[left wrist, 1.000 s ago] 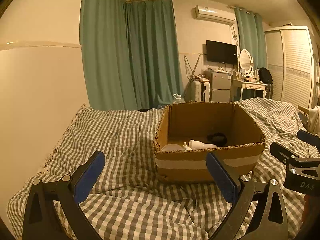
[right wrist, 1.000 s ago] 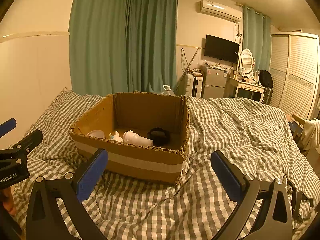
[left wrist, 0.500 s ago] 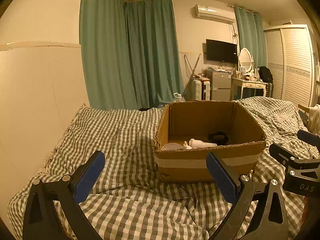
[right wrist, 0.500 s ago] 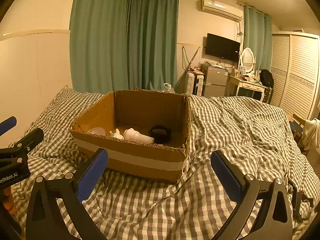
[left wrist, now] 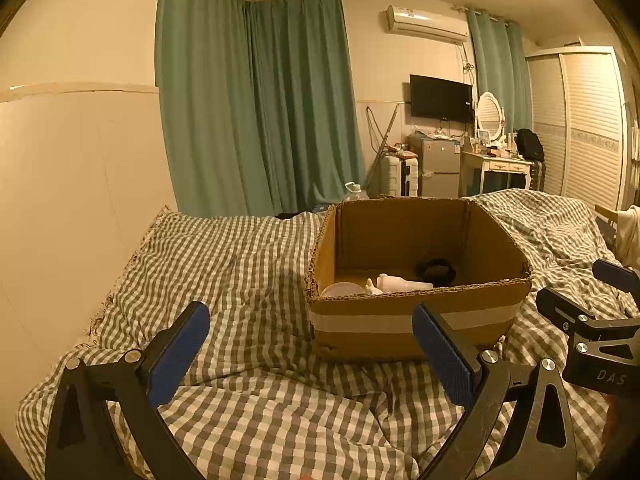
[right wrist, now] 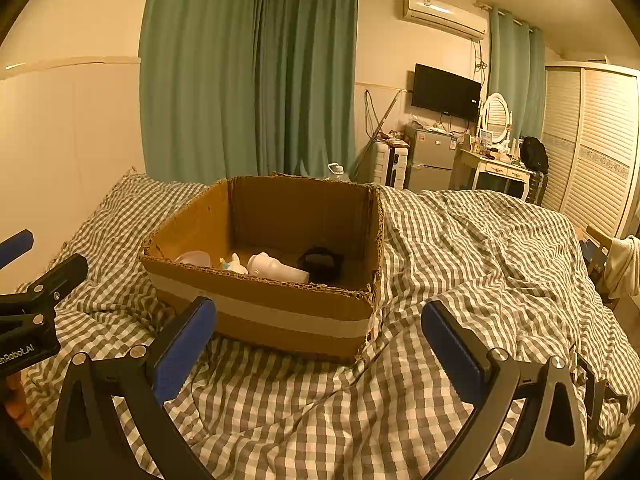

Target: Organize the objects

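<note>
An open cardboard box [left wrist: 416, 320] [right wrist: 272, 312] stands on the checked bed cover. Inside lie a white bottle [left wrist: 402, 282] [right wrist: 276, 267], a pale bowl [left wrist: 342, 290] [right wrist: 194, 258], a small white item [right wrist: 236, 265] and a black object [left wrist: 436, 270] [right wrist: 322, 262]. My left gripper [left wrist: 312, 346] is open and empty, in front of the box's near left side. My right gripper [right wrist: 320, 340] is open and empty, in front of the box's near right corner. Each gripper shows at the edge of the other's view.
The checked cover [left wrist: 224, 264] [right wrist: 480, 248] lies rumpled over the whole bed. A white wall panel [left wrist: 72, 184] borders the bed on the left. Green curtains [right wrist: 248, 80], a desk [right wrist: 500, 168] and a wardrobe [right wrist: 600, 144] stand beyond the bed.
Both views have lifted slightly, so the box sits a little lower and its inside shows more. Both grippers stay open and empty.
</note>
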